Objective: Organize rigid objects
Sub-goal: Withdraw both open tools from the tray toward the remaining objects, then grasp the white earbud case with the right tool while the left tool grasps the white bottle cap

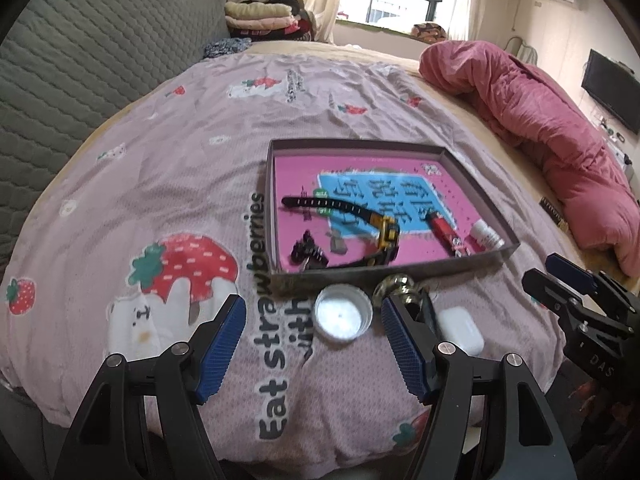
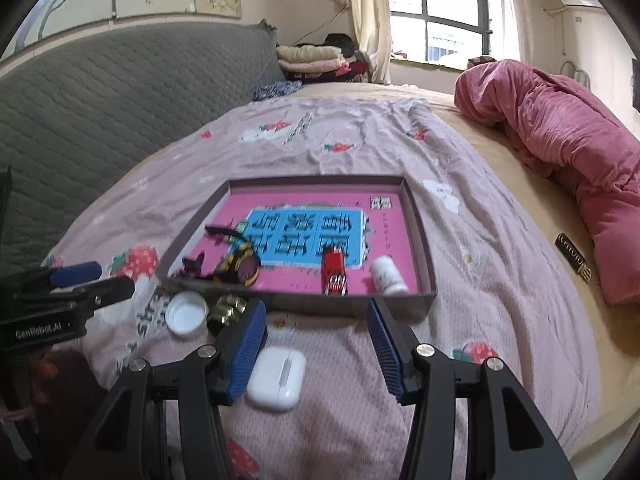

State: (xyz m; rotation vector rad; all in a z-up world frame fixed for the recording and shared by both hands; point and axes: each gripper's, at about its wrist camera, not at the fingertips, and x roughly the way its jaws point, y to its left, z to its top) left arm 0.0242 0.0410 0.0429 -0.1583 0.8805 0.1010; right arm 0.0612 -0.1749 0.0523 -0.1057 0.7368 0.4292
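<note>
A shallow grey tray [image 1: 276,200] [image 2: 348,305] with a pink printed bottom lies on the strawberry-print sheet. In it are a black-strapped yellow watch [image 1: 384,234] [image 2: 240,268], a red toy car [image 1: 446,232] [image 2: 334,272], a white bottle [image 1: 486,237] [image 2: 386,277] and a black clip [image 1: 308,250] [image 2: 194,264]. In front of the tray lie a white cap [image 1: 343,315] [image 2: 186,314], a gold round piece [image 1: 396,285] [image 2: 228,307] and a white earbud case [image 1: 460,330] [image 2: 276,378]. My left gripper [image 1: 314,344] [image 2: 100,282] is open, with the cap between its fingertips, untouched. My right gripper [image 2: 316,352] [image 1: 548,276] is open, the case beside its left finger.
A rolled pink duvet [image 2: 560,136] lies along the bed's right side, with a small dark item [image 2: 572,258] near it. A grey quilted headboard [image 1: 80,64] rises at the left. Folded blankets [image 1: 260,16] sit by the window.
</note>
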